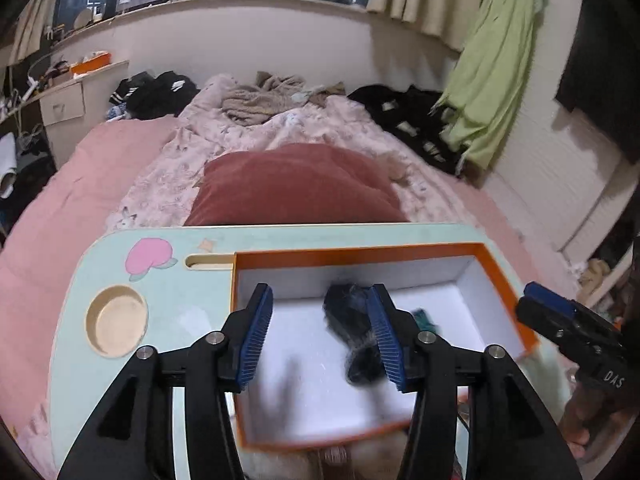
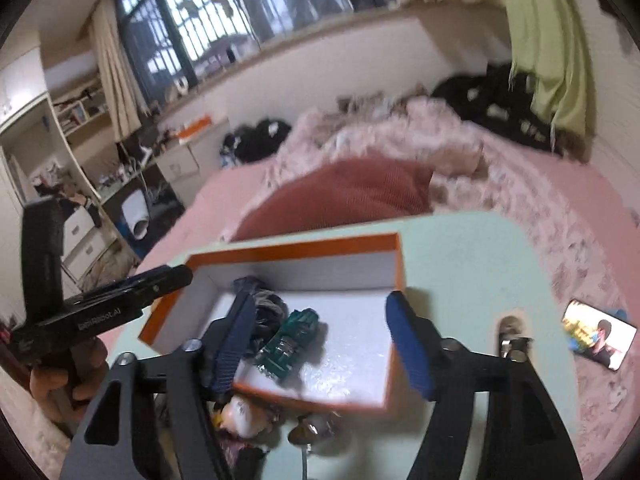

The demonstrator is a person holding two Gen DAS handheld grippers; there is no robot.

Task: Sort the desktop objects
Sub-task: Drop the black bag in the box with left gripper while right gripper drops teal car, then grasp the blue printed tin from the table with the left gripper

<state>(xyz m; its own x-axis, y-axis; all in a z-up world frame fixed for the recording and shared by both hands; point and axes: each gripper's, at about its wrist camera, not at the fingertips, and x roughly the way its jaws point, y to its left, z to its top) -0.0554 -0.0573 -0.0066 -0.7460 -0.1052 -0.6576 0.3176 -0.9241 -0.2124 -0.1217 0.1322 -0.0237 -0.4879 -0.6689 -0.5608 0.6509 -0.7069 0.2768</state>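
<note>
Surface: mint-green lap surface [image 1: 192, 304] on the pink bed [image 1: 80, 200], w/ round cup recess
Box: shallow orange-rimmed cardboard box w/ white lining [image 2: 340, 340], open top, sits on surface; rigid, light by the look
Box contents: dark tangled cord bundle [image 1: 352, 332] at the back-middle, teal-green foil packet [image 2: 292, 338] just beside it; rest of floor bare
Handling: cord soft, floppy, prob light, pinch mid-bundle; packet thin, slick, crinkly, take by long edges
Unsorted: small blurred items near box front [image 2: 248, 416], can't ID
Left tongs [image 1: 320, 340]: spread, nothing pinched, over box
Right tongs [image 2: 324, 348]: spread wide, empty, above box
</note>
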